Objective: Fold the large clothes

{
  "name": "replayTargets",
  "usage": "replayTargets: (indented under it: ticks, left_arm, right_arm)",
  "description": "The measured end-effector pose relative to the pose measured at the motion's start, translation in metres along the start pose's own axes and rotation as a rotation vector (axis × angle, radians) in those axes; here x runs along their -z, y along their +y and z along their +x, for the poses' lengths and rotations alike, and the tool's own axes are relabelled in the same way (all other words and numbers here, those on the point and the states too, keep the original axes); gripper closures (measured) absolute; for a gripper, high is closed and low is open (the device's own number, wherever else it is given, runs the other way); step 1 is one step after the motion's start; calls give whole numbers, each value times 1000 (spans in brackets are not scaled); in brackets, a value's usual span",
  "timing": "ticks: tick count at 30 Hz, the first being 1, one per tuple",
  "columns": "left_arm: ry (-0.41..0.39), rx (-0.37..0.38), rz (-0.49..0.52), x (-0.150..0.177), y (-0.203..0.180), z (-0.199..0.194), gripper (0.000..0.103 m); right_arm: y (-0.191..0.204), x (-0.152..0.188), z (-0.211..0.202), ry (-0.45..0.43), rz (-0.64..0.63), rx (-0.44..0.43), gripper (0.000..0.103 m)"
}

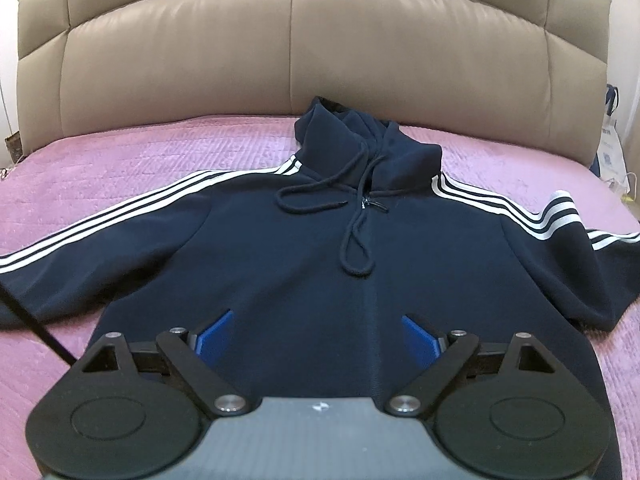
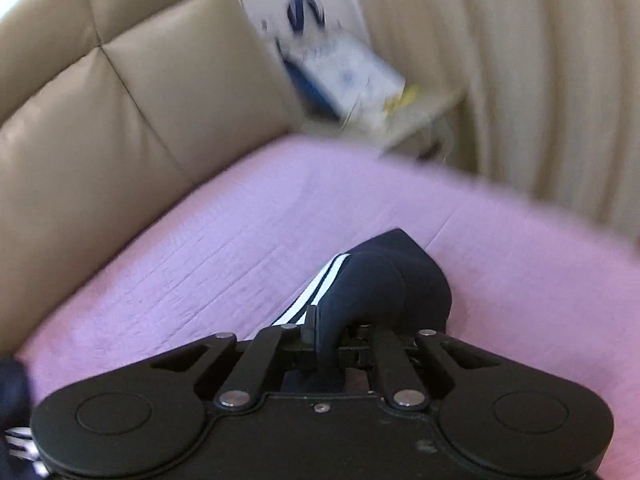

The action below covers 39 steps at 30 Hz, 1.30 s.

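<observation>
A navy zip hoodie (image 1: 304, 264) with white sleeve stripes lies front-up on the pink bed cover (image 1: 120, 152), hood toward the headboard, both sleeves spread sideways. My left gripper (image 1: 316, 332) hovers over the hoodie's lower front, open and empty, its blue pads (image 1: 216, 336) wide apart. In the right wrist view my right gripper (image 2: 332, 340) is shut on the end of a striped navy sleeve (image 2: 384, 280), which bunches up over the jaws above the pink cover (image 2: 200, 256). That view is blurred.
A beige padded headboard (image 1: 304, 56) stands behind the bed. A small bedside table with a white bag (image 2: 352, 76) and beige curtains (image 2: 540, 80) are beyond the bed's right edge. A black cable (image 1: 32, 320) crosses the left side.
</observation>
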<state>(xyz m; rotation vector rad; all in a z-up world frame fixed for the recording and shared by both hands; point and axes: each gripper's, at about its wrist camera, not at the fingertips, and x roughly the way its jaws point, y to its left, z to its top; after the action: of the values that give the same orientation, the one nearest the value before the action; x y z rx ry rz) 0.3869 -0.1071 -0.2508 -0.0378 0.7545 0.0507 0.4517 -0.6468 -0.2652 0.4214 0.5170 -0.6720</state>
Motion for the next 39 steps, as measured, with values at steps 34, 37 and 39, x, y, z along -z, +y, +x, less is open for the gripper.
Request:
replayTargets:
  ticks: [34, 37, 39]
  left_arm:
    - [-117, -13, -36, -62, 135, -15, 16]
    - [-72, -110, -133, -58, 130, 6, 14]
    - [-61, -163, -148, -51, 120, 18, 12]
  right_arm:
    - [286, 212, -218, 89, -622, -592, 73]
    - [251, 205, -186, 165, -522, -415, 88]
    - [240, 204, -179, 208, -478, -382, 88]
